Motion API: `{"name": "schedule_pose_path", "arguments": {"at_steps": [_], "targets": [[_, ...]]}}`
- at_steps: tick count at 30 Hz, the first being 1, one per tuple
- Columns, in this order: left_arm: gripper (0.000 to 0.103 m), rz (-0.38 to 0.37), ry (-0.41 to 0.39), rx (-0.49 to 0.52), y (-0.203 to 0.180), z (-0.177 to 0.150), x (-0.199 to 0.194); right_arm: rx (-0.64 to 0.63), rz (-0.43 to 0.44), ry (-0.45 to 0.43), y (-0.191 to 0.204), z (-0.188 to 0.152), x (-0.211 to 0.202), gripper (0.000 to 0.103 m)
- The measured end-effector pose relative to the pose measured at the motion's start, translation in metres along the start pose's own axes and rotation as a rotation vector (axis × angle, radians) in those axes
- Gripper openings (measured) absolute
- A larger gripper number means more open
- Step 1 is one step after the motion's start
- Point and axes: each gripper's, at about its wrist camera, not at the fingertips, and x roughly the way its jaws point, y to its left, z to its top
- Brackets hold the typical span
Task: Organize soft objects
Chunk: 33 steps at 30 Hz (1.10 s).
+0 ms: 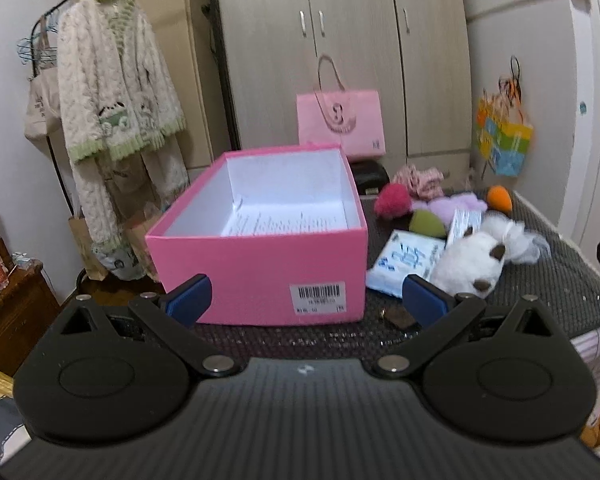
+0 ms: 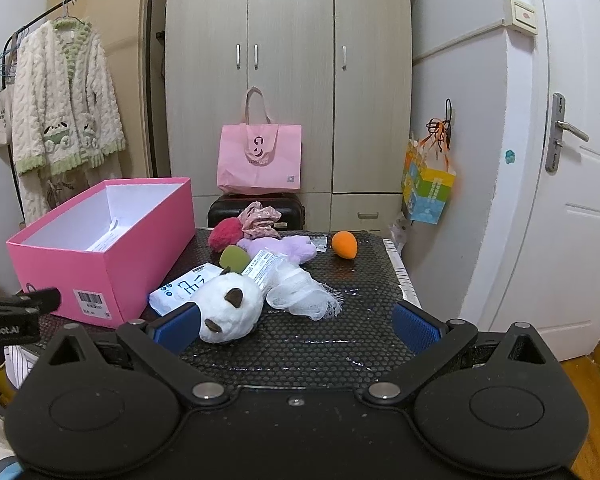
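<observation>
My left gripper (image 1: 306, 303) hangs with its jaws spread wide and holding nothing, facing the short end of the open pink box (image 1: 260, 240) on the dark mesh desk (image 2: 340, 344). My right gripper (image 2: 296, 326) is likewise spread and holds nothing, its left finger just beside the white panda plush (image 2: 226, 306), which lies right of the box among white netting (image 2: 300, 290), a tissue pack (image 2: 182, 288) and 2 sponges, green (image 2: 234, 258) and orange (image 2: 344, 245).

Dim, even indoor light — left view slightly blurred, fisheye bending both edges.
</observation>
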Motion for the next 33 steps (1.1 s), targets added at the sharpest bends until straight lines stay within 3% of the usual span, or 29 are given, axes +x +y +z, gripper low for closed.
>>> {"name": "schedule_pose_path", "arguments": {"at_steps": [8, 14, 21, 26, 33], "targets": [[0.101, 0.012, -0.048, -0.145, 0.027, 0.002, -0.004, 0.061, 0.062, -0.039, -0.011, -0.001, -0.006, 0.103], [0.102, 0.049, -0.1, -0.155, 0.036, -0.002, -0.006, 0.067, 0.085, -0.072, -0.015, -0.002, -0.006, 0.103], [0.103, 0.152, -0.182, -0.125, 0.04, -0.002, -0.006, 0.033, 0.119, -0.139, -0.022, -0.003, -0.008, 0.103], [0.103, 0.06, -0.216, -0.142, 0.04, 0.005, -0.004, 0.042, 0.211, -0.183, -0.032, -0.003, 0.003, 0.103], [0.103, -0.084, -0.203, -0.076, 0.009, 0.017, 0.018, -0.017, 0.311, -0.079, -0.032, -0.005, 0.042, 0.103]]}}
